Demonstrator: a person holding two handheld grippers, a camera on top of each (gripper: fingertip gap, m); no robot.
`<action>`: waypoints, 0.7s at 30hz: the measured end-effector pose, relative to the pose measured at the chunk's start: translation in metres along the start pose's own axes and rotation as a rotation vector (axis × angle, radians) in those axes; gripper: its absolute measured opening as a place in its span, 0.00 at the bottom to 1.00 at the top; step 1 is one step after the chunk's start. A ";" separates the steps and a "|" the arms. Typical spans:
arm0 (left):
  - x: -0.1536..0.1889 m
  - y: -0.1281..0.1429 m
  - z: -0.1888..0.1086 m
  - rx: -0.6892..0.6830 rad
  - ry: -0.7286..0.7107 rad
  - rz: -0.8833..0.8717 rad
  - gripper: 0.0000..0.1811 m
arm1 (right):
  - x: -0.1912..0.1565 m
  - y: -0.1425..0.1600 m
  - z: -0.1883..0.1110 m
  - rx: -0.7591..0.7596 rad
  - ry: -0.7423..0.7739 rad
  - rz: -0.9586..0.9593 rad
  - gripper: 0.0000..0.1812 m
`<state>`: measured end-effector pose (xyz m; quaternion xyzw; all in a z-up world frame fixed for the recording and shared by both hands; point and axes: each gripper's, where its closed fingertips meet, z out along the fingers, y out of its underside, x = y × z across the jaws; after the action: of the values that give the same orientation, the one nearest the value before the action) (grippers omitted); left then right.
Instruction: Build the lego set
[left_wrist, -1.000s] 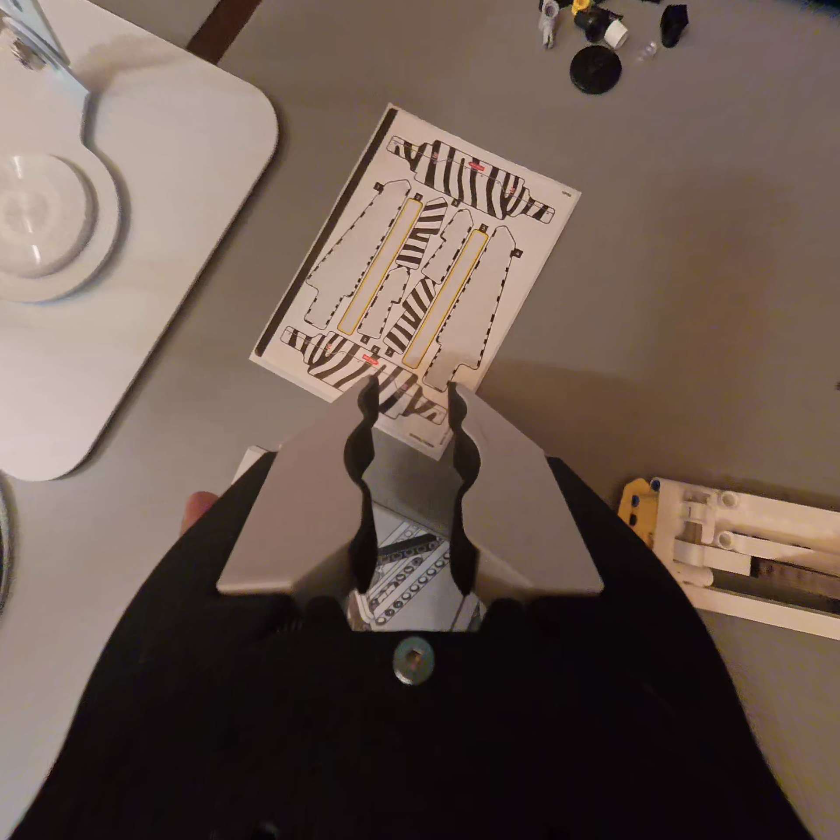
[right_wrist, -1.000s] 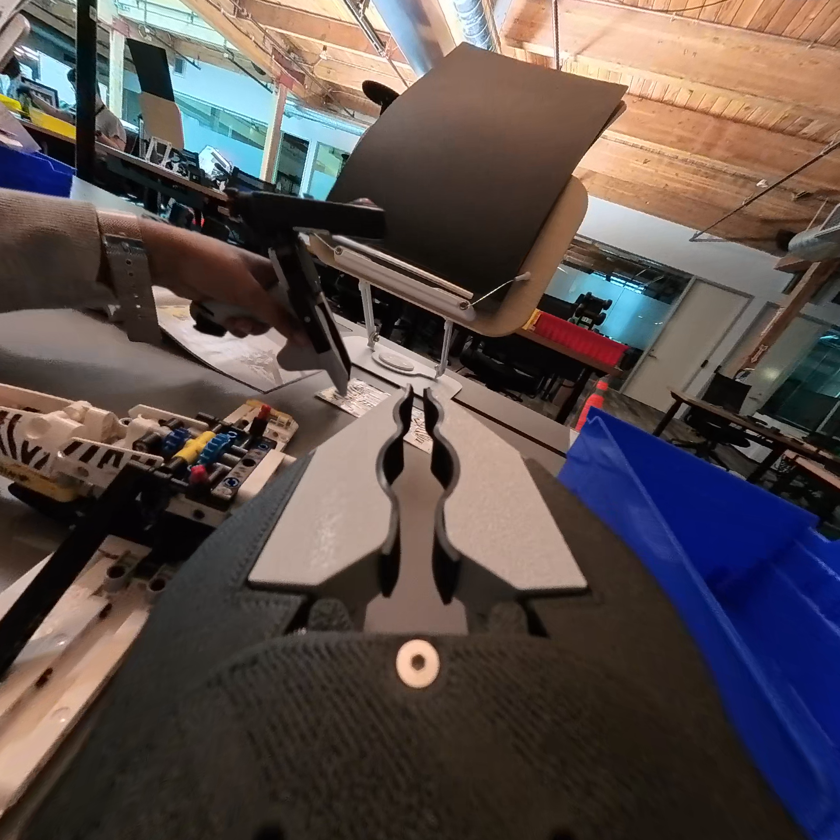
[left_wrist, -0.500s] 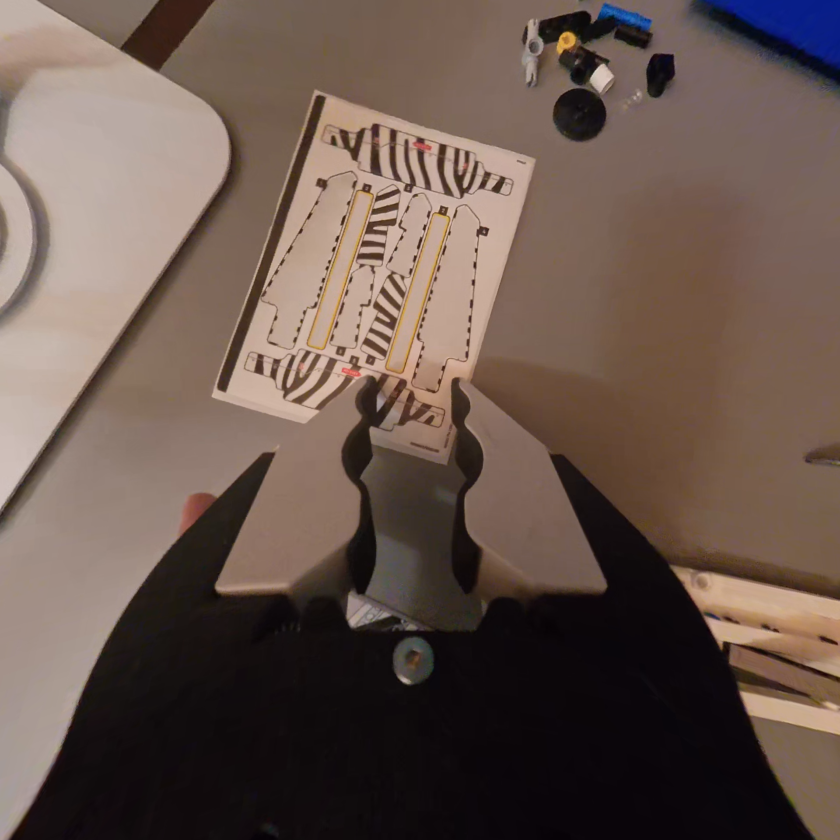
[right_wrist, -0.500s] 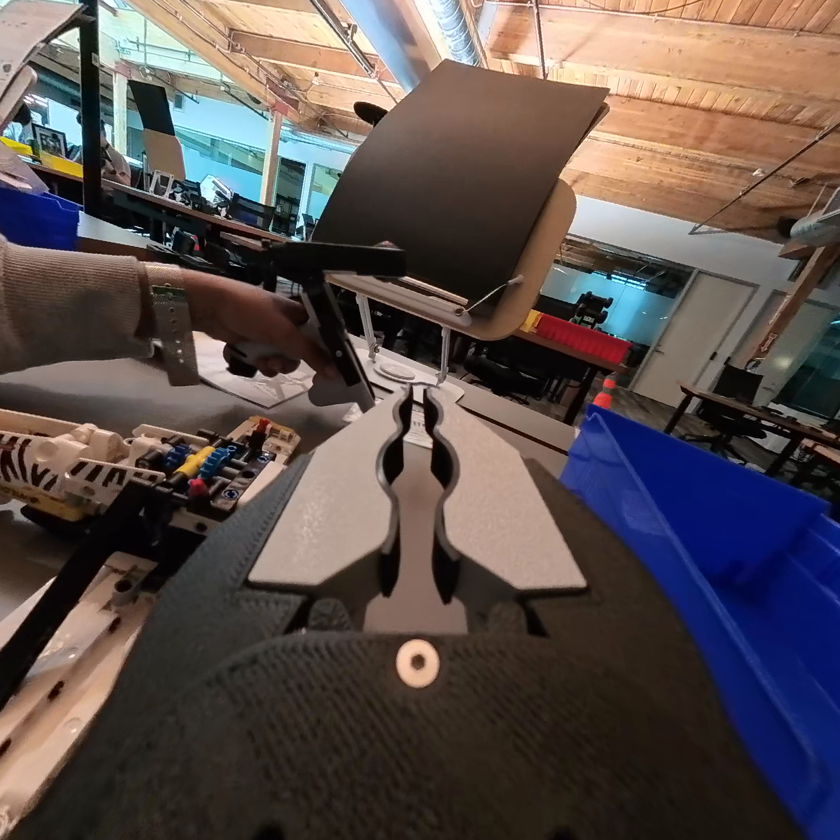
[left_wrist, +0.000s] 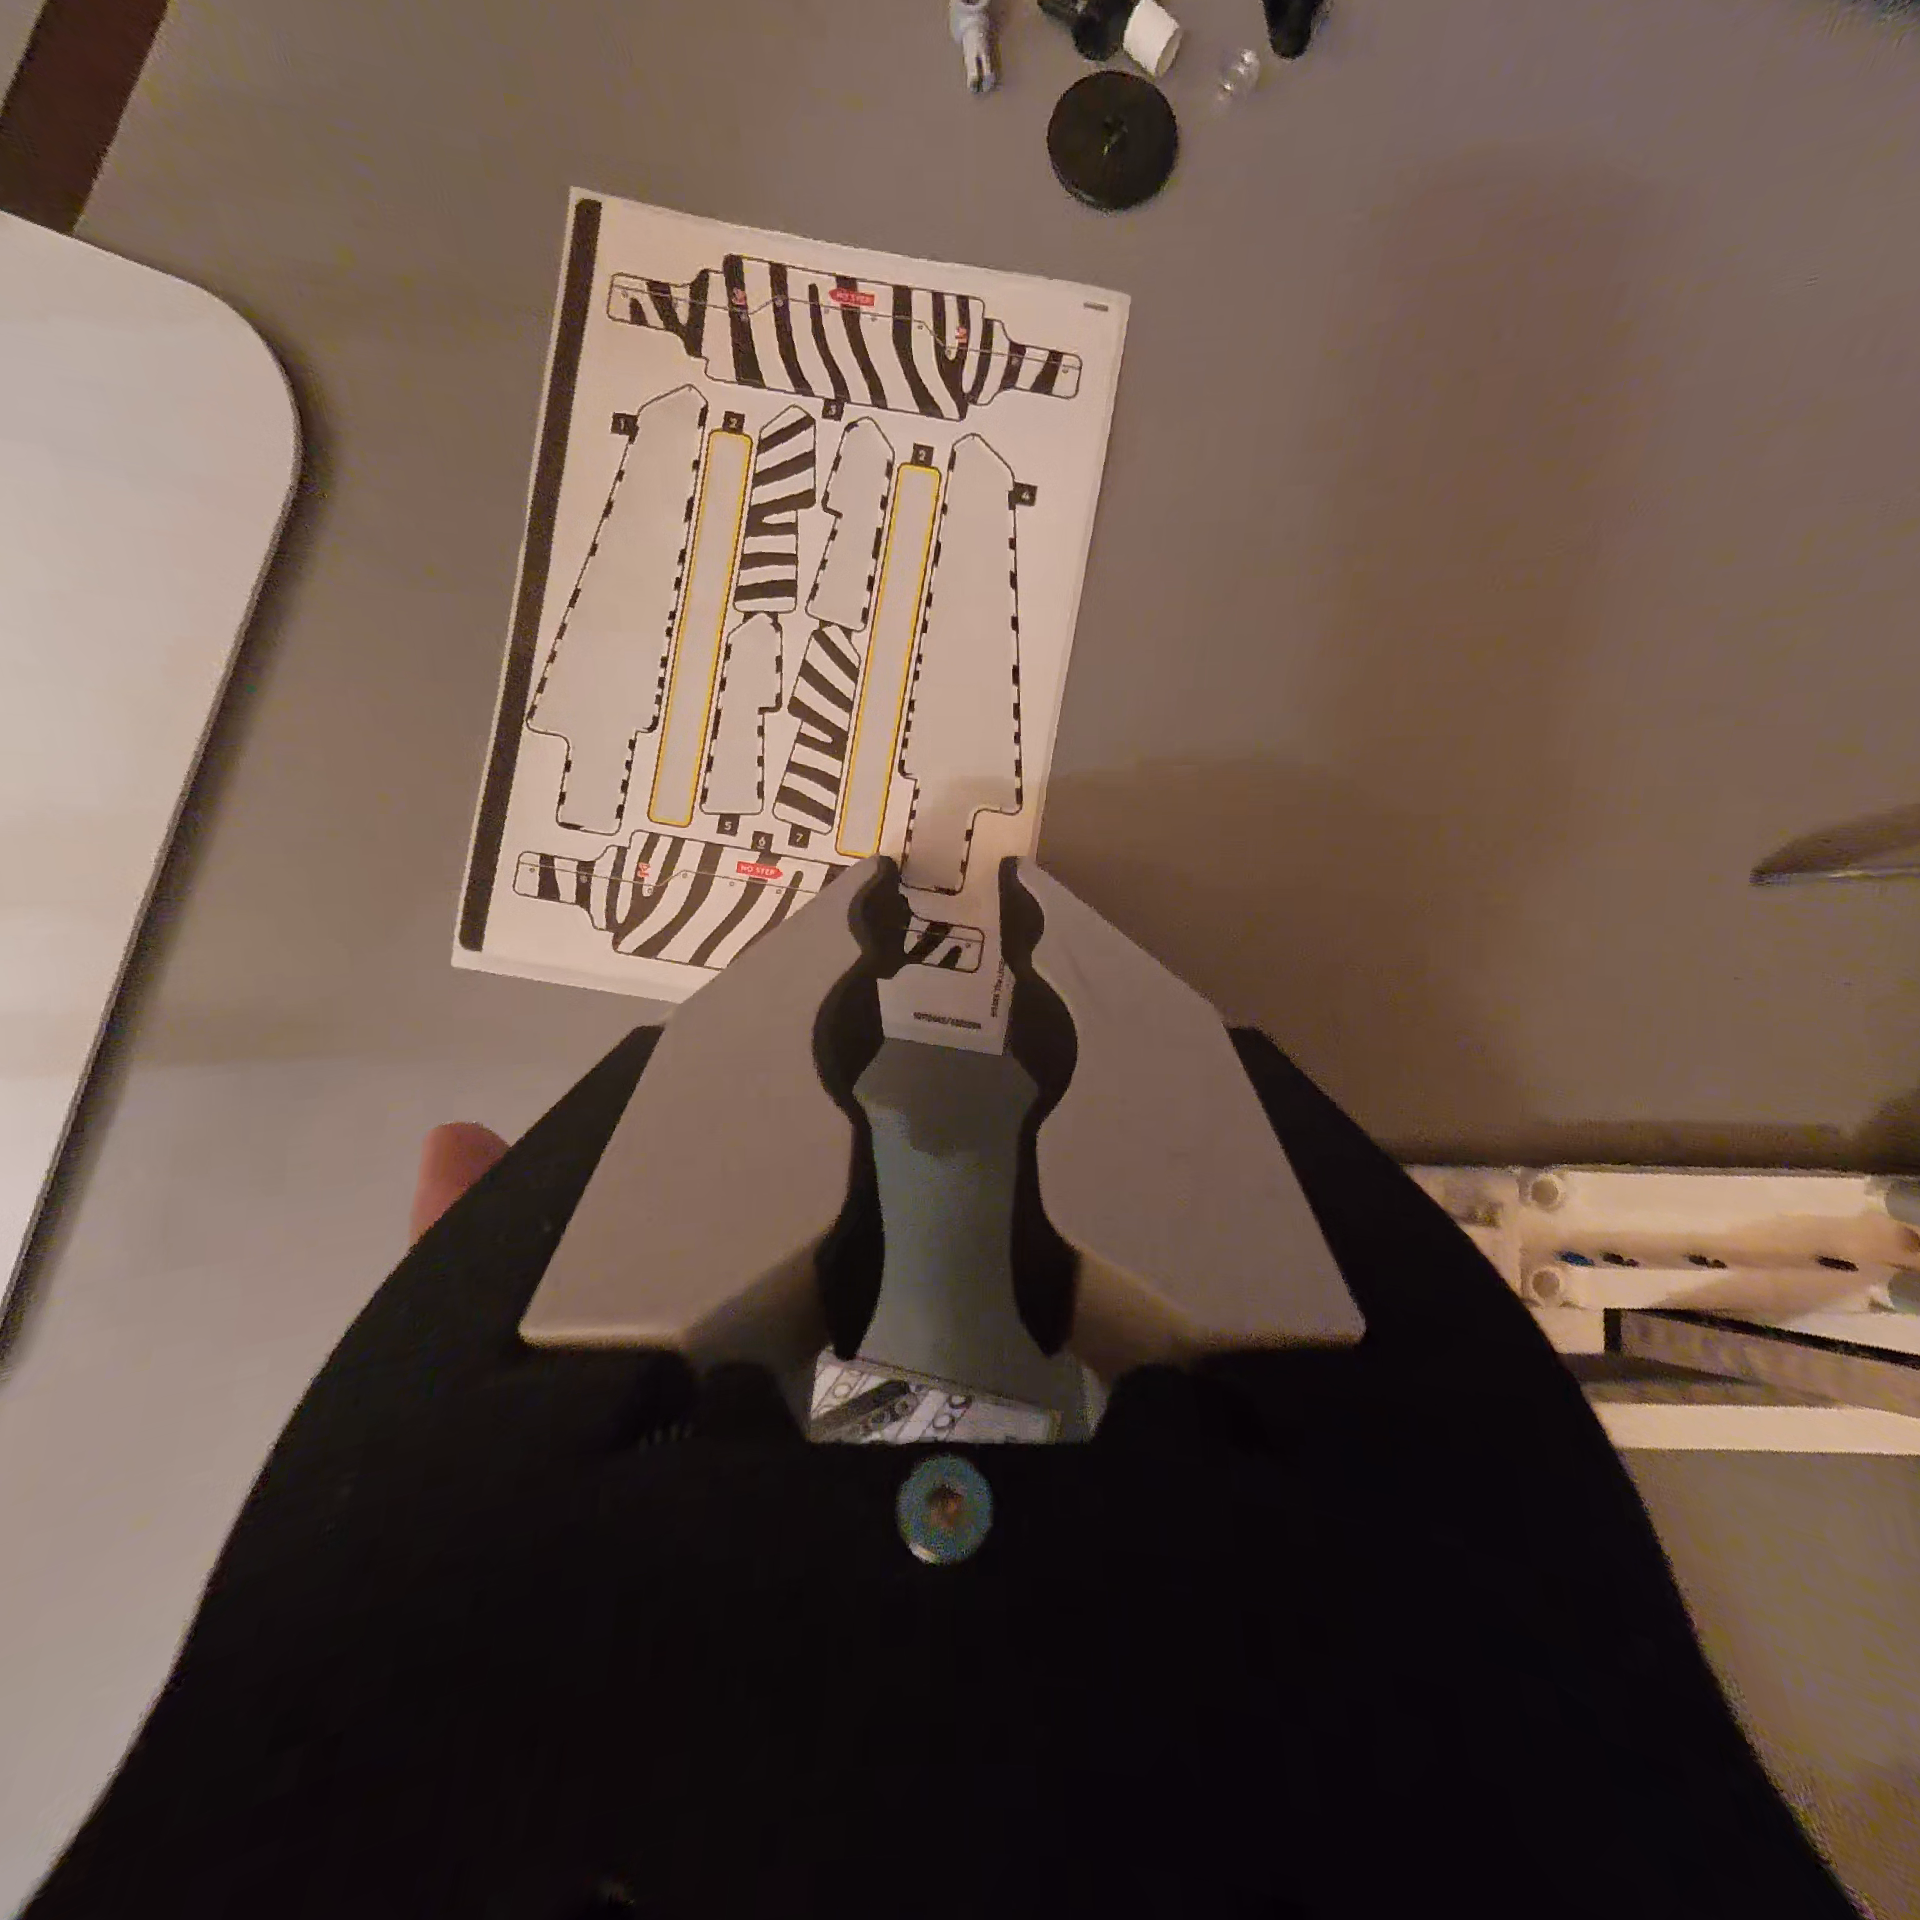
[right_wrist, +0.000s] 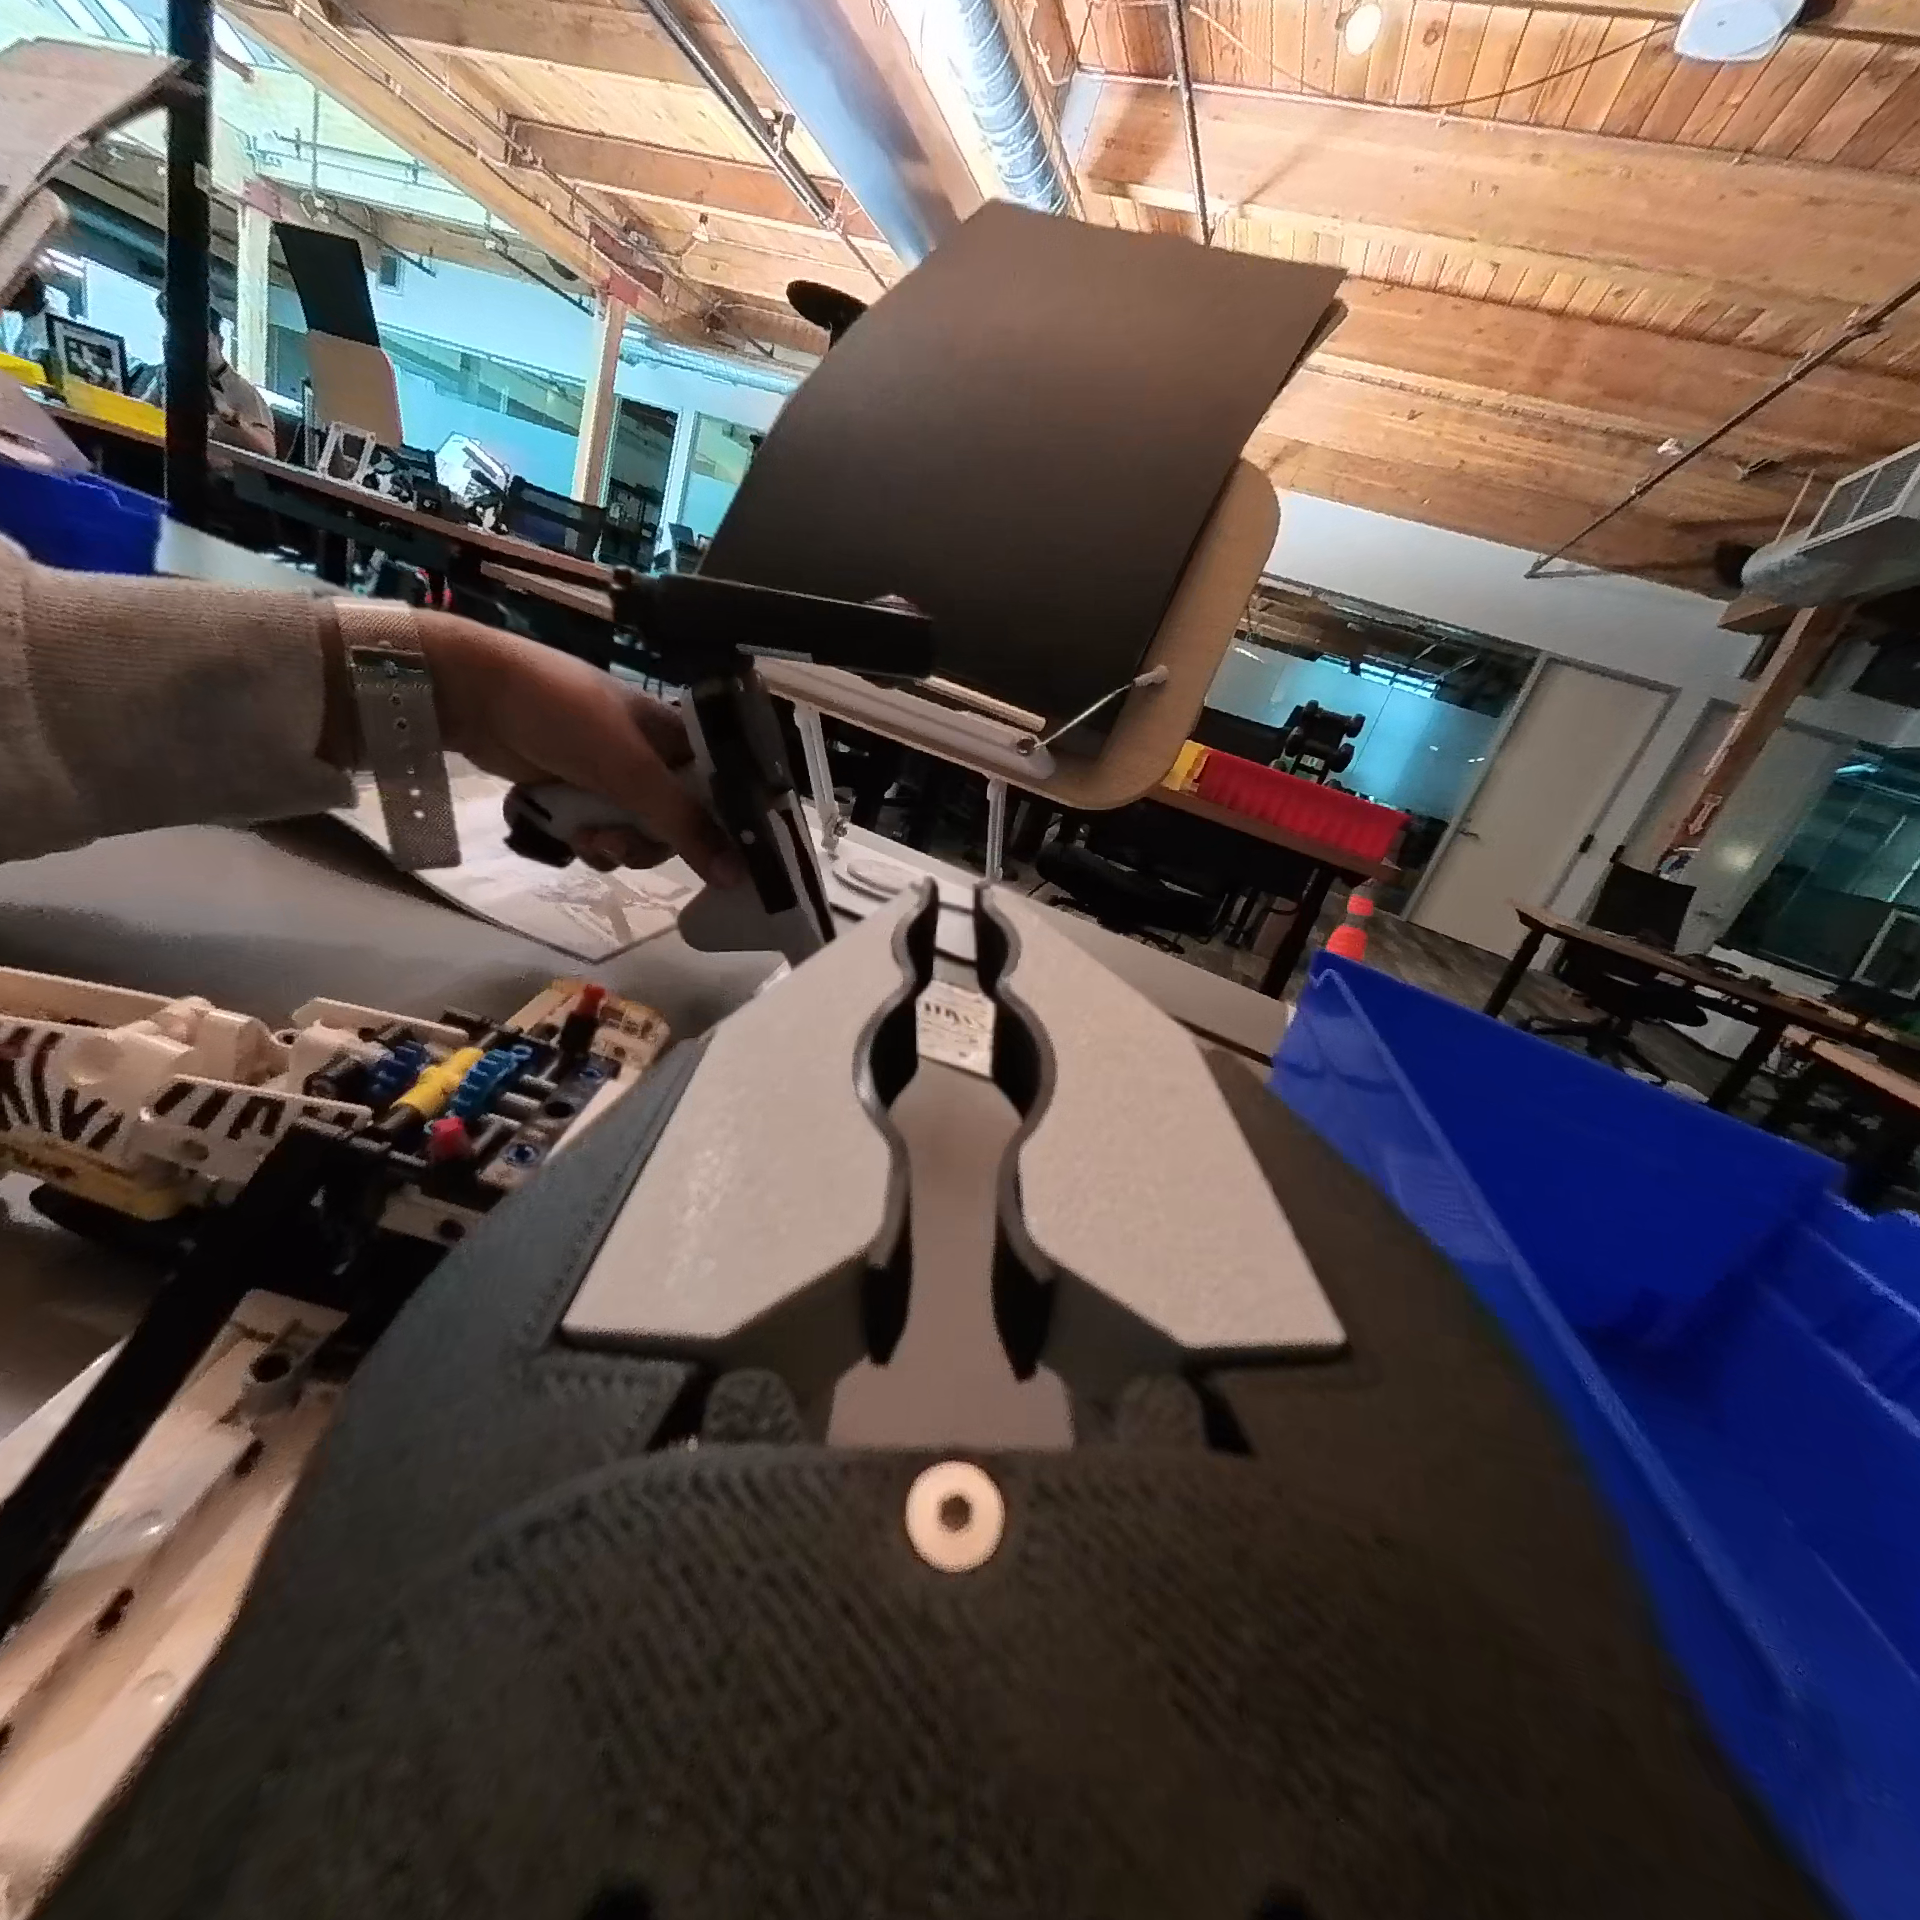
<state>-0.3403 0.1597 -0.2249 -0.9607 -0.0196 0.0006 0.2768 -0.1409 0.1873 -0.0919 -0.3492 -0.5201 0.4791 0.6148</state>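
A sticker sheet (left_wrist: 800, 582) with zebra-striped shapes lies flat on the grey table. My left gripper (left_wrist: 948, 873) is open by a narrow gap and empty, its tips over the sheet's lower right corner. The left gripper also shows in the right wrist view (right_wrist: 748, 925), held by a hand and pointing down at the table. My right gripper (right_wrist: 954, 899) is open by a thin gap, empty, and raised above the table. The part-built white lego model (right_wrist: 312, 1081) with zebra stripes and blue, yellow and red pieces lies to its left. It also shows in the left wrist view (left_wrist: 1714, 1278).
Loose small parts and a black disc (left_wrist: 1112, 140) lie beyond the sheet. A white stand base (left_wrist: 104, 623) is at the left, carrying a black board (right_wrist: 1018, 499). A blue bin (right_wrist: 1558, 1195) stands at the right. A booklet lies under the left gripper.
My left gripper has swung so the sheet lies straighter ahead, moved toward its lower right corner, and its jaws have narrowed. The right gripper has barely moved.
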 end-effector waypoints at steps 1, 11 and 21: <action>0.000 0.002 -0.001 -0.015 -0.002 0.008 0.13 | 0.000 -0.003 -0.001 0.010 0.004 -0.002 0.02; 0.001 -0.010 -0.018 0.027 -0.024 0.024 0.20 | 0.045 -0.037 -0.021 -0.169 0.143 0.008 0.29; 0.016 -0.022 -0.020 0.077 0.007 0.016 0.21 | 0.094 0.081 -0.069 -0.663 0.140 0.237 0.18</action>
<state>-0.3253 0.1683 -0.1956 -0.9494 -0.0107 0.0001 0.3138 -0.0919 0.3055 -0.1532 -0.6194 -0.5599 0.3273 0.4425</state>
